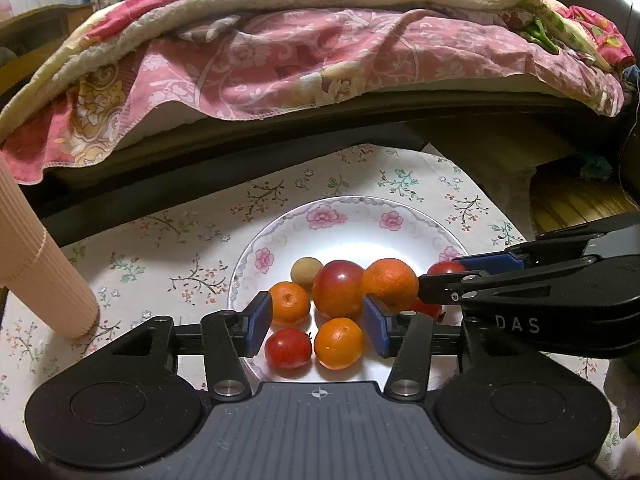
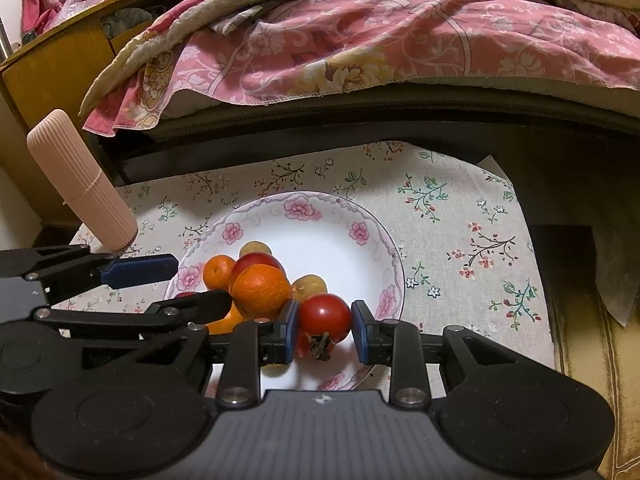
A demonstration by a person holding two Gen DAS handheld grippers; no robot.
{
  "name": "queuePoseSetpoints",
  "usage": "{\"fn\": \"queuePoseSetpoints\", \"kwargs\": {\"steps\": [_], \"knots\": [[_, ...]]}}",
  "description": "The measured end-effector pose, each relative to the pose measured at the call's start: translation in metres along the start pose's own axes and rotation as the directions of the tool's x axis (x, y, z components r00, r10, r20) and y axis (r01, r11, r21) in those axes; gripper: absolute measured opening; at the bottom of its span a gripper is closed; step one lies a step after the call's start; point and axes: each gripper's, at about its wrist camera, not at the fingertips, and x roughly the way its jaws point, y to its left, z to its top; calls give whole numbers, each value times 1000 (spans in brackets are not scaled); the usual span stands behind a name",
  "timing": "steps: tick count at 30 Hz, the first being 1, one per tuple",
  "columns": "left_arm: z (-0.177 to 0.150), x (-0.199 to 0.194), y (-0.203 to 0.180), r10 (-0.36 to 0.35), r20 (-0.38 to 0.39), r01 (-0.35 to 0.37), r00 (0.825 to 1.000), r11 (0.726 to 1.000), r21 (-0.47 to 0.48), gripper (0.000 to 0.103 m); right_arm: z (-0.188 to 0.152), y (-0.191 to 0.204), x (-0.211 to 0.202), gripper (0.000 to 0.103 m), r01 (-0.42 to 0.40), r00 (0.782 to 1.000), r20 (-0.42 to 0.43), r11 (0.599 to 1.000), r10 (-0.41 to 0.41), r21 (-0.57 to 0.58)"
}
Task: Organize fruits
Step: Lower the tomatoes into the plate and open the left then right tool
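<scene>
A white flowered plate (image 1: 340,236) (image 2: 332,240) holds a pile of fruit: a large orange (image 1: 391,282) (image 2: 261,292), a red apple-like fruit (image 1: 338,288), two small oranges (image 1: 289,303) (image 1: 338,343), a red tomato (image 1: 288,348) and a small tan fruit (image 1: 306,273). My left gripper (image 1: 317,324) (image 2: 188,284) stands open over the near fruits, and its blue pads grip nothing. From the right, my right gripper (image 2: 325,330) (image 1: 444,274) is shut on another red tomato (image 2: 325,317) (image 1: 446,268) at the plate's right side. Below that tomato lies a red fruit with a dry calyx (image 2: 318,346).
A ribbed pink cylinder (image 1: 40,264) (image 2: 80,184) stands on the floral tablecloth (image 1: 180,240) (image 2: 460,240) to the left of the plate. Behind the table runs a bed with a pink quilt (image 1: 300,60) (image 2: 380,40). A wooden cabinet (image 2: 52,72) is at far left.
</scene>
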Motion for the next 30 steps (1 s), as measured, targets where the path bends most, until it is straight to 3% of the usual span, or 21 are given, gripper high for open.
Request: {"fn": "queuePoseSetpoints", "kwargs": {"steps": [30], "knots": [[-5, -25, -1, 23, 26, -23, 999, 1000, 0, 75, -7, 5, -24, 34, 6, 1000, 25, 1000, -6, -4]]}}
